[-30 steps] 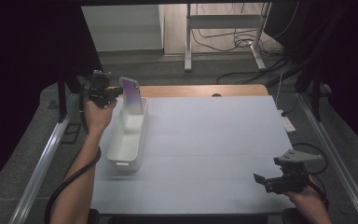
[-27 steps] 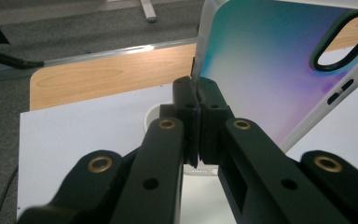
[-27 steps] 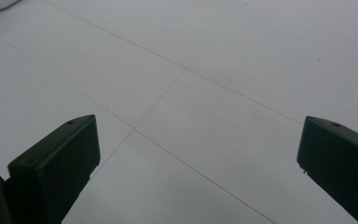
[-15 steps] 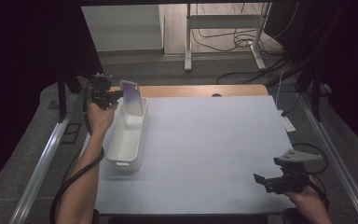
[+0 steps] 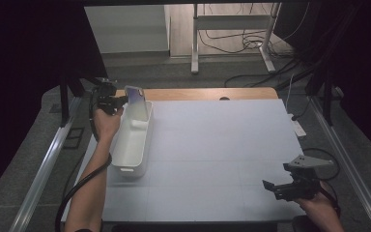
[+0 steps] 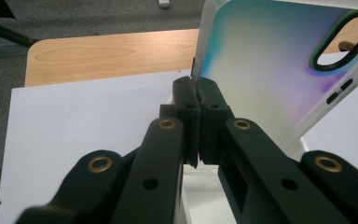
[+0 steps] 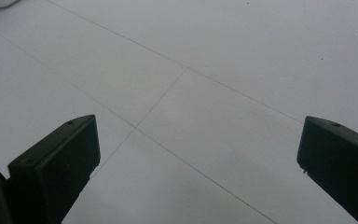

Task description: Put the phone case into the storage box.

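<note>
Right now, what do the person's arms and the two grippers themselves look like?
Both forearms are bare, no sleeves showing. Each black hand-held gripper, left and right, has two flat, blocky black jaws; the left gripper view shows brass-coloured rivets on the linkage. A thick black cable trails from the left one. A grey three-cornered plate tops the right one.

The phone case (image 6: 270, 65) is showing an iridescent wash, running from teal and pale green through cream into pink and violet, with a white edge and a black ring around its camera opening. The bin (image 5: 131, 140) under it is looking plain white. The left tool (image 6: 196, 100) is showing matte black with small brass-coloured rivets, and the right tool (image 7: 200, 172) is showing the same matte black. The bench (image 5: 222, 145) is wearing a white sheet crossed by faint thin grey lines, while its far strip is showing light wood grain. The floor (image 5: 38, 159) is looking grey.
</note>
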{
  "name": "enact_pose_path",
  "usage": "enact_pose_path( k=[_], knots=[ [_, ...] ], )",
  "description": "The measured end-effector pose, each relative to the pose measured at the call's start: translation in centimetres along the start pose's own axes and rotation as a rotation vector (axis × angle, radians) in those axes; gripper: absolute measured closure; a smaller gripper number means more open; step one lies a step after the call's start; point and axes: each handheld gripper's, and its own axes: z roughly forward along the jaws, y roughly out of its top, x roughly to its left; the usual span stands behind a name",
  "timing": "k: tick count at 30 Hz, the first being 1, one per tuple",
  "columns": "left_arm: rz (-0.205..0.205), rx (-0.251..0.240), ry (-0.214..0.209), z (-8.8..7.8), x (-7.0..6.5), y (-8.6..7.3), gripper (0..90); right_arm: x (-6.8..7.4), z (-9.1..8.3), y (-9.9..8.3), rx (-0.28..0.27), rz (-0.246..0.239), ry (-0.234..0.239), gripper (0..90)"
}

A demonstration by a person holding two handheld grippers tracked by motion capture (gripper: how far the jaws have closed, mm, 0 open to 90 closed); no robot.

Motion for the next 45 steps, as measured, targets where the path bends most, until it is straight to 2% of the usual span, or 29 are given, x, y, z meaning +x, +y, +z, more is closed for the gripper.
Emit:
enact_pose_path(
  k=[13,23,28,33,41,45],
  knots=[
    [-0.019,0.016,0.017,2.0,-0.1,-0.8,87.8,0.0,0.0,0.0,0.005,-0.001,0.002,0.0],
    [-0.001,0.037,0.043,2.9,-0.3,-0.8,87.5,0.0,0.1,0.0,0.008,-0.001,0.005,0.0],
    [0.003,0.051,0.039,3.1,-0.3,-0.6,86.0,0.1,0.1,0.0,0.011,-0.004,0.007,0.0],
    [-0.008,0.038,0.011,3.0,-0.2,-0.6,79.6,0.0,0.1,0.0,0.010,-0.003,0.009,0.0],
    [0.018,0.024,-0.013,2.7,-0.4,-0.6,65.5,0.1,0.1,0.0,0.013,-0.005,0.010,0.0],
    [0.028,0.008,-0.024,2.3,-0.4,-0.6,53.9,0.0,0.1,0.0,0.009,-0.002,0.011,0.0]
  ],
)
